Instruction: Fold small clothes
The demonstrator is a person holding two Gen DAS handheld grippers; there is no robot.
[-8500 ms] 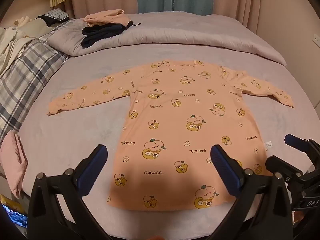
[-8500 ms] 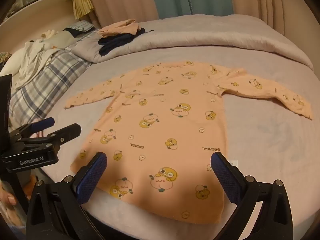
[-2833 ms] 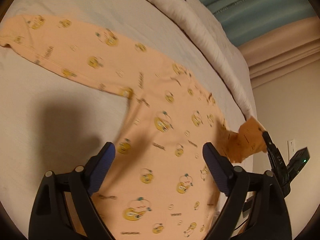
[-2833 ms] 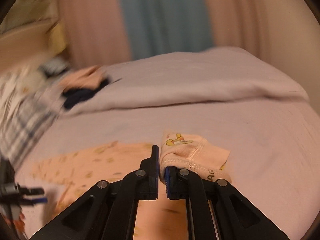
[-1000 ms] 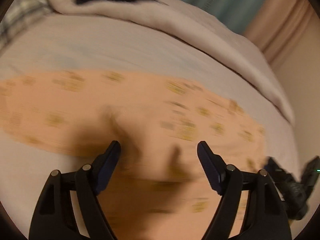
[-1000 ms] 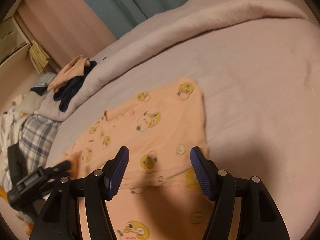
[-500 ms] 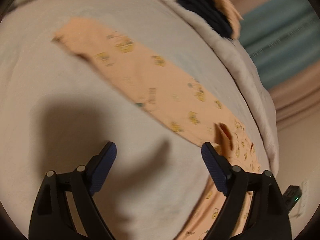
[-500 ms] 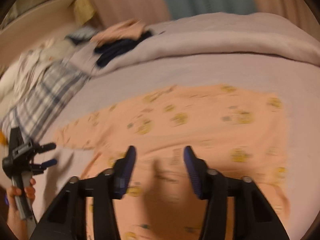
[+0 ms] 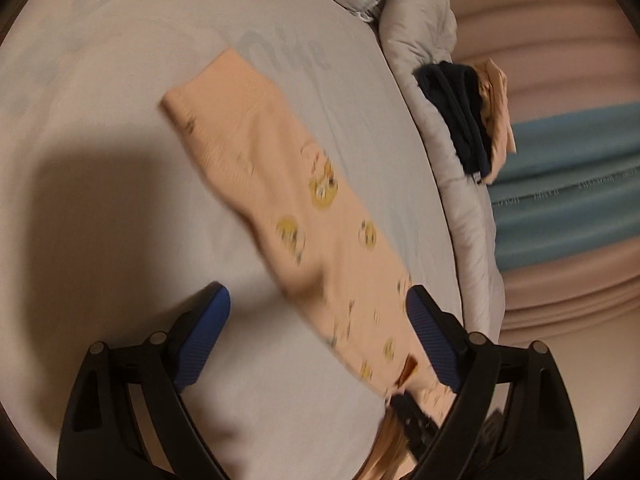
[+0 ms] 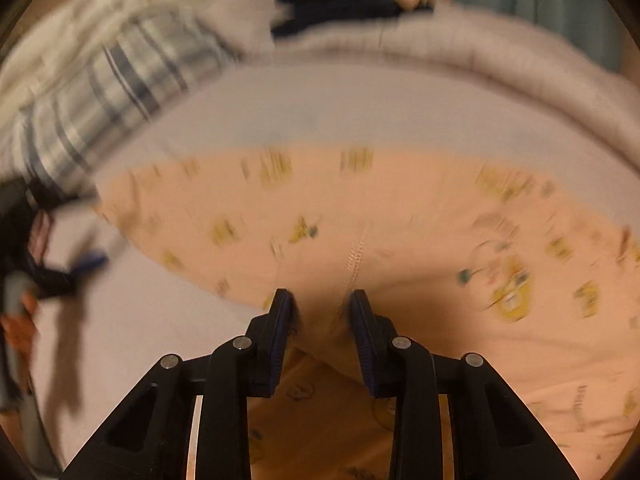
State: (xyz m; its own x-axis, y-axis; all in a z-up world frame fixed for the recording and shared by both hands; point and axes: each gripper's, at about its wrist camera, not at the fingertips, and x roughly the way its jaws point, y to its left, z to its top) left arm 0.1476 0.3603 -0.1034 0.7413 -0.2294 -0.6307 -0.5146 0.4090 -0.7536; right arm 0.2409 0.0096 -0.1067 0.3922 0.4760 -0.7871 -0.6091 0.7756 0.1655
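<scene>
- Blue-padded jaws of the right gripper (image 10: 321, 304) have just been closing and now stand narrow around a raised ridge of the peach printed top (image 10: 400, 216); whether the pads already press the cloth, the blurred right wrist view does not settle.
- Wide apart and holding nothing, the left gripper (image 9: 320, 312) has just been opening its jaws, which straddle the near part of the top's long sleeve (image 9: 256, 152).
- That sleeve lies stretched flat and unfolded across the pale bed sheet (image 9: 100, 80), its cuff at the far end.
- Beneath the right gripper the top's body spreads over the sheet, with a darker layer of the same cloth visible low between the fingers, suggesting one fold is already laid.
- Judged from this, the fold is at an early-to-middle stage: the outstretched sleeve has yet to be brought in, and the lengthwise folds remain.
- Beyond, a rolled duvet (image 9: 424, 92) carries dark folded clothes (image 9: 460, 112); plaid bedding (image 10: 120, 80) sits alongside.
</scene>
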